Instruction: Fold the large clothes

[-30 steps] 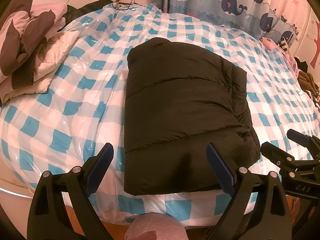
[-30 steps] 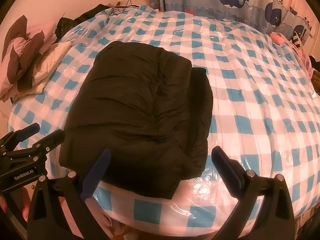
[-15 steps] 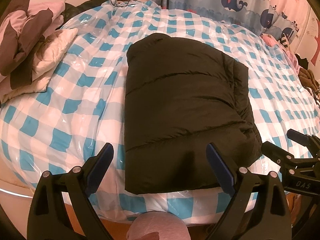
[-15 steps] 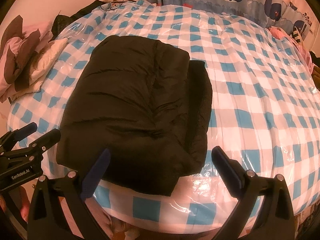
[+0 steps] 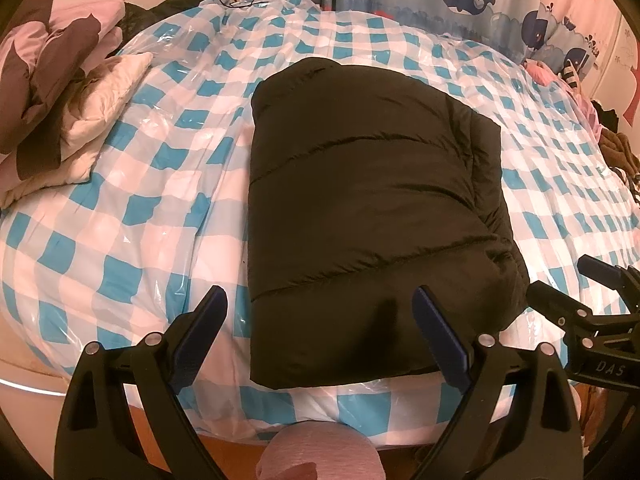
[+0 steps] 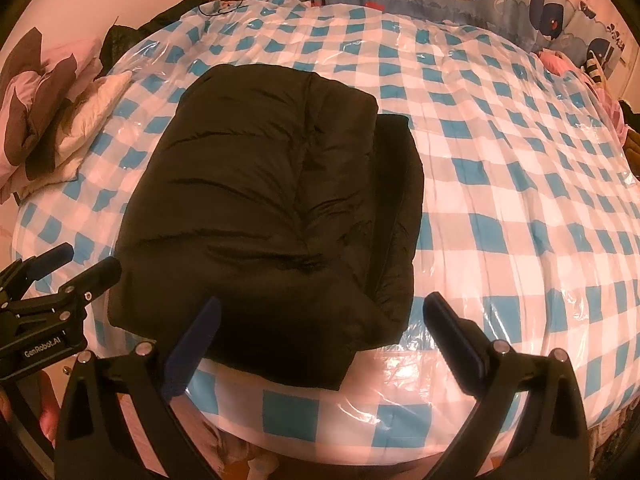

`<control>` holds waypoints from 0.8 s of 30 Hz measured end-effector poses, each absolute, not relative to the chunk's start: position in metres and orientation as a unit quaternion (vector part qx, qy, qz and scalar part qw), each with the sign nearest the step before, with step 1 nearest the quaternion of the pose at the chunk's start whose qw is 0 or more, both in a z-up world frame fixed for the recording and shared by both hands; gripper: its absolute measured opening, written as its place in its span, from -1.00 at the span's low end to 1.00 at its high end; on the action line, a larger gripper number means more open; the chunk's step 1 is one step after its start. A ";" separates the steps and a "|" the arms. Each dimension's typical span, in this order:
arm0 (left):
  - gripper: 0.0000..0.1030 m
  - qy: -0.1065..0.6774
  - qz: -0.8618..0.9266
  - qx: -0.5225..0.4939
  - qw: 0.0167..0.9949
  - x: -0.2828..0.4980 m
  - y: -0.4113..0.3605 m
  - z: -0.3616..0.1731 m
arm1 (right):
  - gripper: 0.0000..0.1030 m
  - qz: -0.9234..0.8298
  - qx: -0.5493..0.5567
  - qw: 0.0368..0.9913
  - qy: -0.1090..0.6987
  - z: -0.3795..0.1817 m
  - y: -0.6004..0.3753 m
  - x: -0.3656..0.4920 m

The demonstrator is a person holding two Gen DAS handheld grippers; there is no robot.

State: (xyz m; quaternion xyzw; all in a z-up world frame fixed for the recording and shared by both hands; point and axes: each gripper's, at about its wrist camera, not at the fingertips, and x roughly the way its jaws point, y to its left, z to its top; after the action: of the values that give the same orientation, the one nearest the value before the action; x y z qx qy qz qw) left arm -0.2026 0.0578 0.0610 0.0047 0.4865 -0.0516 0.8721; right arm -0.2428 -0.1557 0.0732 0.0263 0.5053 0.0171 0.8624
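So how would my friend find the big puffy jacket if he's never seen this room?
Look at the bed with the blue-and-white checked cover. Near its front edge lies the black puffer jacket, folded into a thick block. It's the only dark quilted thing there; the cream and pink bedding is piled at the left.

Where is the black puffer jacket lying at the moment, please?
The black puffer jacket lies folded on the checkered bed, near its front edge, ahead of both open grippers.
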 end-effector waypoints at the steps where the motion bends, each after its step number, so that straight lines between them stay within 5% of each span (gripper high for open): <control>1: 0.74 0.487 -0.051 0.004 0.872 -0.203 0.058 0.062 | 0.89 0.018 0.027 0.862 0.505 0.074 -0.156 -0.243; 24: 0.75 0.489 -0.041 0.011 0.871 -0.197 0.063 0.059 | 0.89 0.025 0.033 0.859 0.510 0.070 -0.155 -0.244</control>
State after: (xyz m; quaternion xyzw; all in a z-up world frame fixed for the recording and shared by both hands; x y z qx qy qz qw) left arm -0.1965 0.0632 0.0595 0.0114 0.4887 -0.0415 0.8714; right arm -0.2438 -0.1554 0.0700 0.0334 0.5100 0.0252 0.8592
